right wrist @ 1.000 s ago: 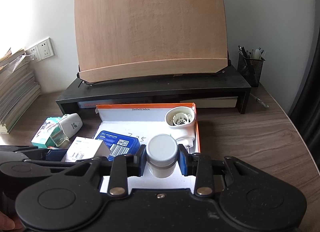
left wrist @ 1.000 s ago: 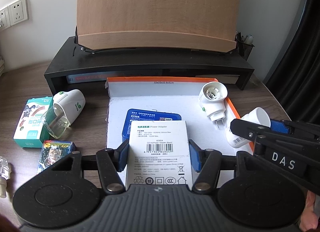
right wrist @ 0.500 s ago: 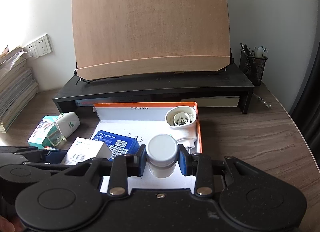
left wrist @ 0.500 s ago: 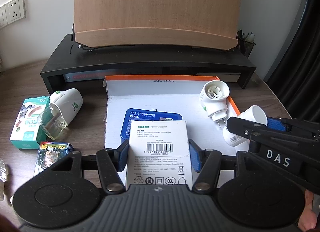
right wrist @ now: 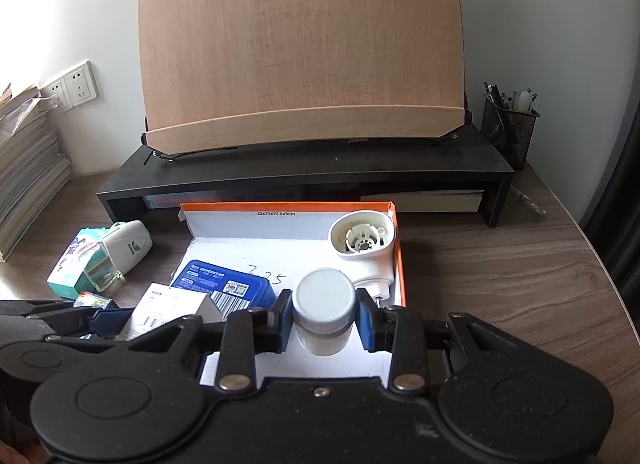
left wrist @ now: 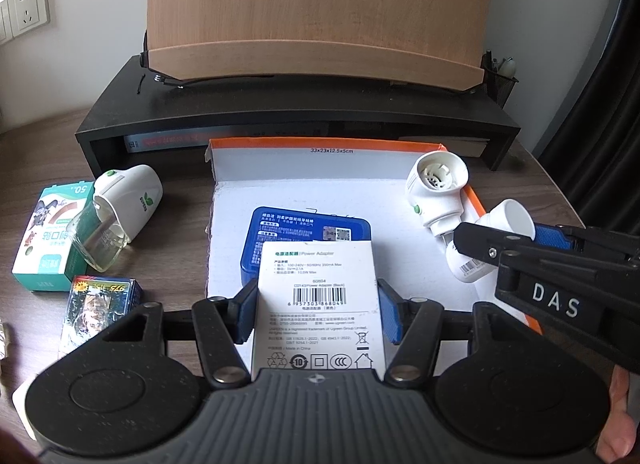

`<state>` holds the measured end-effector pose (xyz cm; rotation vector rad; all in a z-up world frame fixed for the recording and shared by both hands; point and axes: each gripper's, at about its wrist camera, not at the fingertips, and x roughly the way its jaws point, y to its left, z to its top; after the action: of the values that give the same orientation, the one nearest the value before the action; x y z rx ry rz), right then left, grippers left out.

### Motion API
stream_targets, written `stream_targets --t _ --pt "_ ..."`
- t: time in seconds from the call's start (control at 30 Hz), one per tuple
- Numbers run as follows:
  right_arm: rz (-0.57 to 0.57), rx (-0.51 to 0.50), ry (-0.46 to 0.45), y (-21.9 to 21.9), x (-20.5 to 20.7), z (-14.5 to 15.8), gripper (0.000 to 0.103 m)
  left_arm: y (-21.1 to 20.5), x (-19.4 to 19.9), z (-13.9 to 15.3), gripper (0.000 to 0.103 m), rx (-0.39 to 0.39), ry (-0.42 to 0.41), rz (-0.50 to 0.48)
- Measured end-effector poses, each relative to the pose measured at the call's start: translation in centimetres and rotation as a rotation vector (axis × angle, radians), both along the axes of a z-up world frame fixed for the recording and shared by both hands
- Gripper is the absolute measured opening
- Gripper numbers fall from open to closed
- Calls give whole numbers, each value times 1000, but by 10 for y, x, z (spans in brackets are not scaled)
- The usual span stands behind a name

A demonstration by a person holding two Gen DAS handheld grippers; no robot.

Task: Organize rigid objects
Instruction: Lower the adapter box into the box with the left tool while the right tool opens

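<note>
White barcoded box (left wrist: 316, 296), blue case (left wrist: 308, 232), white bottle (right wrist: 324, 312), orange-edged white tray (left wrist: 320, 168).

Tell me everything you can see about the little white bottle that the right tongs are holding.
The white bottle is a small round jar that looks like plastic, with a wide, flat, ribbed-edge white cap, screwed on. A barcode label shows on its body in the left wrist view. It is tilted, cap end raised, and clamped across its body by the blue pads of the right tongs, above the white floor of the orange-edged box.

Soft daylight is filling both sharp pictures; their edges are bending, and the corners are going dark.
</note>
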<state>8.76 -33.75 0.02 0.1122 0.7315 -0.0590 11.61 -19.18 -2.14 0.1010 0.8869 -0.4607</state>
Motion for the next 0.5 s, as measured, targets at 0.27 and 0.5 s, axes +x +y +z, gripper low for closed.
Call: stream_targets --t 0.27,0.5 --pt "3 -12 13 -1 5 -4 40 -4 3 -4 60 -2 12 4" --pt "2 -18 14 -1 7 -4 40 -7 5 -7 60 -2 22 -7"
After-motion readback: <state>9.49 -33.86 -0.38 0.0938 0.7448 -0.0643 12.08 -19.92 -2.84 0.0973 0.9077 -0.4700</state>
